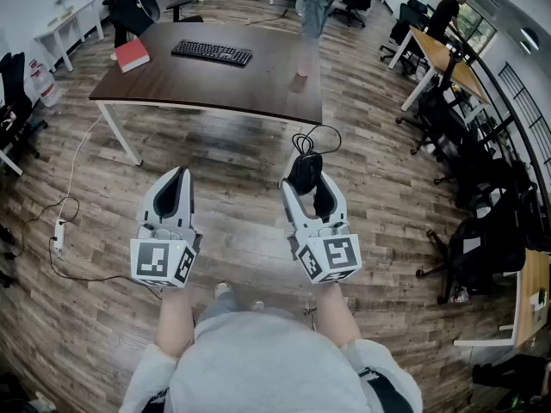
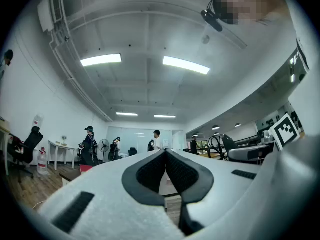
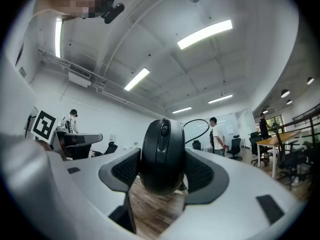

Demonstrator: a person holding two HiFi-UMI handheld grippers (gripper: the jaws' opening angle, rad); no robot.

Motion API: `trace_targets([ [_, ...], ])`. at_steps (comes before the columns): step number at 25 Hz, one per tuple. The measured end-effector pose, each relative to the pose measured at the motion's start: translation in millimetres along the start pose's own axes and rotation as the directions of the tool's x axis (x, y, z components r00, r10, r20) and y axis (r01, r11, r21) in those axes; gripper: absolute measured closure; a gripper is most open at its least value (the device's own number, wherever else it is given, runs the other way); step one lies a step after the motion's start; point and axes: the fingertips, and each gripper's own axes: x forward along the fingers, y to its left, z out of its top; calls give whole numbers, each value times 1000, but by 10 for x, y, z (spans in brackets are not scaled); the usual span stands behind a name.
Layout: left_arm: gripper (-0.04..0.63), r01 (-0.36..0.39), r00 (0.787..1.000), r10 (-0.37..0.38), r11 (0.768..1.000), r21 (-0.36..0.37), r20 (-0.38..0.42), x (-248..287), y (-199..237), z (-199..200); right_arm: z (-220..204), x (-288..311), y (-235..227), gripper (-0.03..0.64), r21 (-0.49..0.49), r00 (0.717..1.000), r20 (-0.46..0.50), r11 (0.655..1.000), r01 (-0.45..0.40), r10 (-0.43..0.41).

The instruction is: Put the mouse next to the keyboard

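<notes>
Wood-plank floor, dark table

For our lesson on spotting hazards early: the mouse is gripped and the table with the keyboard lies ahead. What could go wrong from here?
1. The mouse is pinched only at its sides by the right gripper's fingers; its smooth shell might slip out on the way.
2. Its cable sticks out in a loose loop and could snag on the table edge, or pull the mouse askew once it is set beside the keyboard.

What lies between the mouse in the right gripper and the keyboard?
Only wooden floor, then bare tabletop up to the keyboard; the head view shows it.
</notes>
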Motion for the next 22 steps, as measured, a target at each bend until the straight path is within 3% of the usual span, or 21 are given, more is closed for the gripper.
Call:
trace_targets([
  [9, 586, 14, 1000, -14, 1000, 1, 3, 86, 176, -40, -60, 190, 79, 365, -6, 1000, -4, 1000, 5, -5],
  [22, 586, 39, 999, -39, 999, 7, 20, 390, 788, -81, -113, 771, 234, 365, 1, 999, 16, 1000, 31, -31],
])
